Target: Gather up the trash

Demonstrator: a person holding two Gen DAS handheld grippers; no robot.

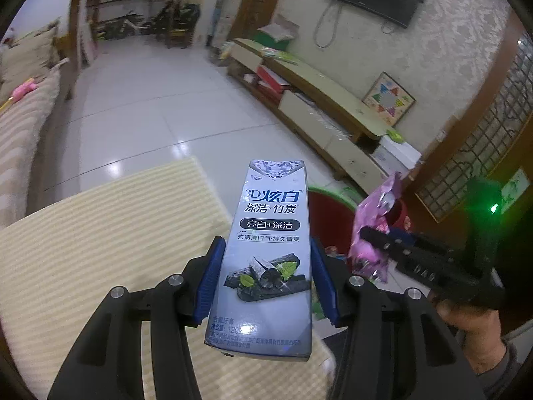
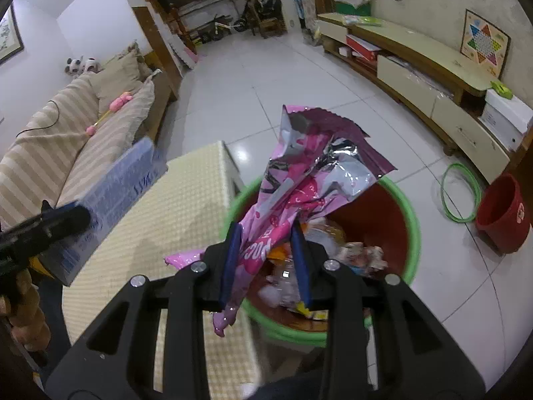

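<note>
**Position of held trash relative to the bin**

The right claw [image 2: 266,260] was closed on a crumpled pink foil wrapper [image 2: 309,180], which was gripped near its lower end. Its long axis was seen to run upward and slightly rightward in the right wrist view. The red bin with a green rim [image 2: 411,220] was located directly beneath and beyond the wrapper, in the lower centre of that frame, and was already partly filled with litter. The right claw was therefore judged the nearer to the bin, and a release there would probably have dropped the wrapper inside.

The left claw [image 1: 266,273] was clamped on a toothpaste box [image 1: 266,253], held by its long sides with its long axis pointing away from the camera. The box was positioned over the yellow-covered bench [image 1: 100,250], with the bin lying to its right. A rightward shift was judged necessary before release.
</note>
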